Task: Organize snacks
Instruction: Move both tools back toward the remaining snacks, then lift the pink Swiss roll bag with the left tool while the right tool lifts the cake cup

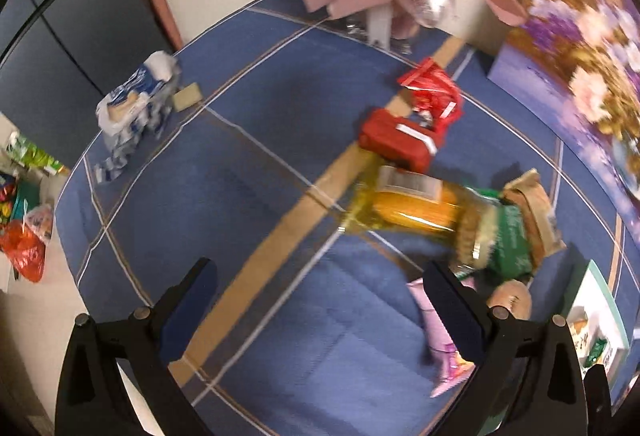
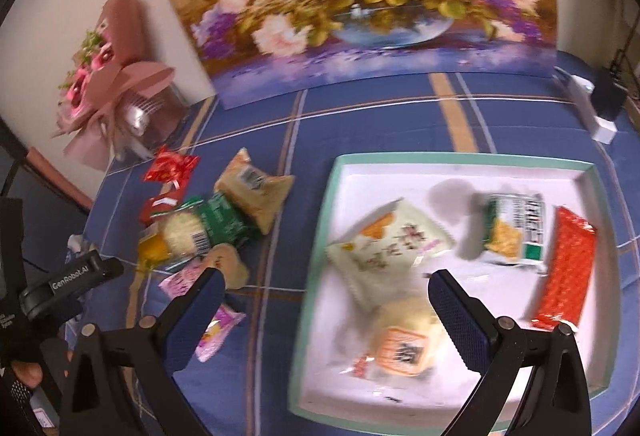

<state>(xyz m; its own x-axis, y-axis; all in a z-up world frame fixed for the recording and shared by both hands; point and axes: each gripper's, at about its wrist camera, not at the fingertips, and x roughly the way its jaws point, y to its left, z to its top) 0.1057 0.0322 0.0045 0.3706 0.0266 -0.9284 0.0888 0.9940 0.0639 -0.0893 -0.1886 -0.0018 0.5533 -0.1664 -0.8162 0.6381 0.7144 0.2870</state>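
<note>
A white tray with a green rim (image 2: 452,158) lies on the blue checked cloth at right. In it are a pale green packet (image 2: 390,242), a round bun in clear wrap (image 2: 404,344), a green and white cracker pack (image 2: 514,232) and a red bar (image 2: 566,268). My right gripper (image 2: 326,290) is open and empty above the tray's left rim. Left of the tray lies a pile: red packets (image 1: 416,115), a yellow packet (image 1: 404,205), a green packet (image 1: 508,236), a tan packet (image 2: 256,189) and a pink packet (image 1: 438,340). My left gripper (image 1: 320,284) is open and empty over bare cloth, left of the pile.
A blue and white packet (image 1: 136,107) lies alone at the cloth's far left. A flower painting (image 2: 352,3) leans on the wall behind. A pink bouquet (image 2: 112,83) stands at the back left. A white and black device (image 2: 600,107) sits at the back right. Bags (image 1: 28,232) lie beyond the table's left edge.
</note>
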